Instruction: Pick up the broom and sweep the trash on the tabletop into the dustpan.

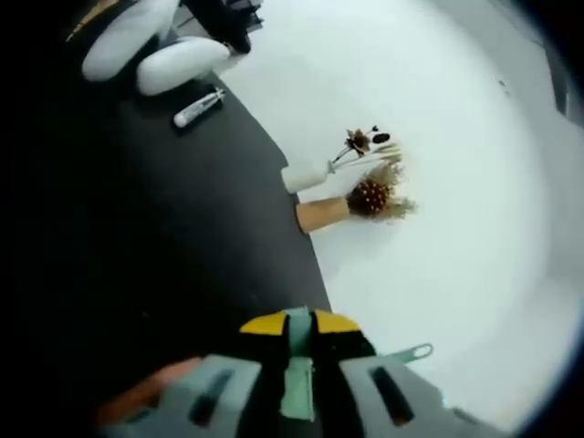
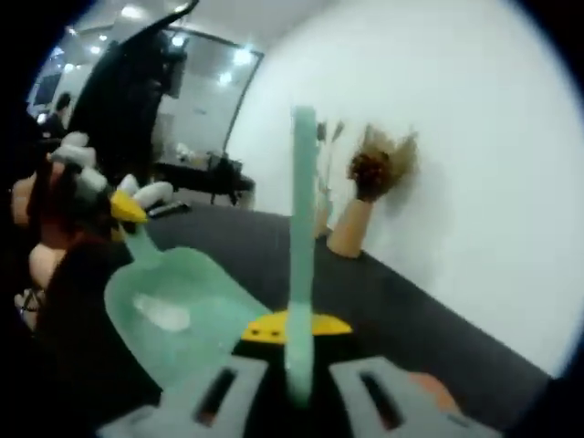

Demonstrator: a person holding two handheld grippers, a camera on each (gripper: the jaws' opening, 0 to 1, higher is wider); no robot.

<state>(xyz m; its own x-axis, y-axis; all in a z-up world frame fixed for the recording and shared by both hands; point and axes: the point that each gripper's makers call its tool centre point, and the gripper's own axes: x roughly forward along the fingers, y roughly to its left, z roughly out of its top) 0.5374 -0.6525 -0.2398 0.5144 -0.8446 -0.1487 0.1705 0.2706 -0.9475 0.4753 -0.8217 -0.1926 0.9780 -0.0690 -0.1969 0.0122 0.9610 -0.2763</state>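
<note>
Mint-green dustpan (image 2: 178, 310), pinched in my left gripper (image 2: 114, 208), seems to hold pale trash (image 2: 160, 315). My right gripper (image 2: 297, 370) pinches the broom (image 2: 302, 219) upright; little sweeping looks left.

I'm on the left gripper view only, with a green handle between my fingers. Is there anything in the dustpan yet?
Observer: Yes. In the right gripper view, a pale patch of trash lies inside the dustpan.
Operator: And where's the broom?
Observer: The right gripper is shut on a green stick, apparently the broom handle. It rises beside the dustpan, and its bristles are out of sight.
</note>
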